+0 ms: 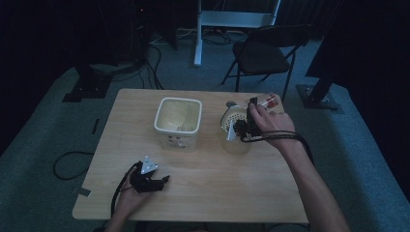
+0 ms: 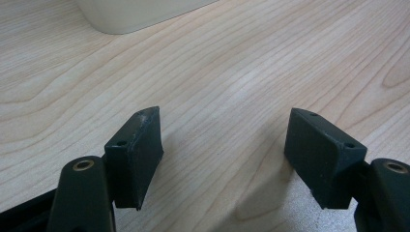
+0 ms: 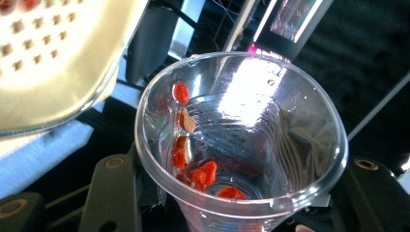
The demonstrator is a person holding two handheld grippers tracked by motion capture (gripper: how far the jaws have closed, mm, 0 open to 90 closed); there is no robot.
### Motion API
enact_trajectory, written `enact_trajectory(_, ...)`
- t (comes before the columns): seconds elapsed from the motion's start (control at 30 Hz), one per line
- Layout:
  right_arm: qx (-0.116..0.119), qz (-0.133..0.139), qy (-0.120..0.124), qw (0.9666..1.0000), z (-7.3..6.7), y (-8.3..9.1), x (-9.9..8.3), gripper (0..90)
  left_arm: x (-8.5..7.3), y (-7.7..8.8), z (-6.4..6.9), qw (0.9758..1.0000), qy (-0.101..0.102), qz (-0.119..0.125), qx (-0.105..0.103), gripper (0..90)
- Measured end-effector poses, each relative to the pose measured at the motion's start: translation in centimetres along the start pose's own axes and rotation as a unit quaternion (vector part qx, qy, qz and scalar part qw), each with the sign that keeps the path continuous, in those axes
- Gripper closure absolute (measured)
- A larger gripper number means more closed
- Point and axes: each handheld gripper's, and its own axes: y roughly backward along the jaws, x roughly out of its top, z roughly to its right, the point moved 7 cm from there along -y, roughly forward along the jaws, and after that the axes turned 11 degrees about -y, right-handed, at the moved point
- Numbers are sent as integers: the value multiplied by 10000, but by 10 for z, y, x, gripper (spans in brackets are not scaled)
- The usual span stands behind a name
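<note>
The clear plastic cup [image 3: 241, 140] sits clamped between the right gripper's [image 3: 241, 212] jaws, tipped toward the perforated white strainer [image 3: 53, 58] beside it — most likely to pour out what it holds, though a few red pieces [image 3: 203, 174] cling to its wall and bottom. In the high view the right gripper [image 1: 244, 126] is raised over the far right part of the wooden table [image 1: 232, 193], with the strainer [image 1: 232, 118] resting on a clear container [image 1: 237, 144] just under it; the cup itself is hard to make out there behind the hand, only a glint of clear and red at the top. Whether the red pieces are wet, sticky or dried on cannot be told. To the left stands an open cream tub [image 1: 177, 122], its inside looking empty, apart from the strainer. The left gripper [image 1: 153, 182] lies low near the table's front left, well away from the work, probably parked while the other hand pours; its jaws stand partly open over bare wood with nothing between them [image 2: 225, 159], and the tub's base [image 2: 140, 14] is cut off at the top edge of that view. The room beyond the table is dark — a folding chair [image 1: 263, 55] and cables are about all that reads.
</note>
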Motion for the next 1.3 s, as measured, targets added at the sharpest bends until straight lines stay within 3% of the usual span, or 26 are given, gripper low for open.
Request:
enact_trajectory(0.07, 126, 4, -267, 9996, 0, -1, 0, 419, 0, 0, 0, 10000, -1, -6, 4, 304)
enact_trajectory(0.13, 102, 45, -236, 9997, -4, -2, 0, 417, 0, 0, 0, 10000, -2, -5, 4, 304)
enact_trajectory(0.23, 155, 65, -465, 9988, -3, -1, -2, 416, 0, 0, 0, 10000, -4, -2, 3, 304)
enact_trajectory(0.57, 214, 118, -624, 9978, -3, 1, -2, 410, 0, 0, 0, 10000, 2, 3, 3, 304)
enact_trajectory(0.73, 388, 183, -1064, 9934, -2, 0, -5, 409, 0, 0, 0, 10000, 3, 5, 3, 304)
enact_trajectory(1.0, 346, 105, -965, 9947, -6, 0, -6, 408, 1, -1, 0, 10000, 6, -1, -3, 302)
enact_trajectory(1.1, 236, 69, -787, 9966, -6, 1, -4, 407, 1, -1, -1, 10000, -4, -3, -3, 302)
enact_trajectory(1.2, 250, 149, -853, 9959, -5, 1, -1, 406, 1, -1, 0, 10000, 6, -1, 1, 302)
enact_trajectory(1.3, 352, 217, -1090, 9932, -3, 1, 1, 405, 1, -1, 0, 10000, 4, -3, -1, 302)
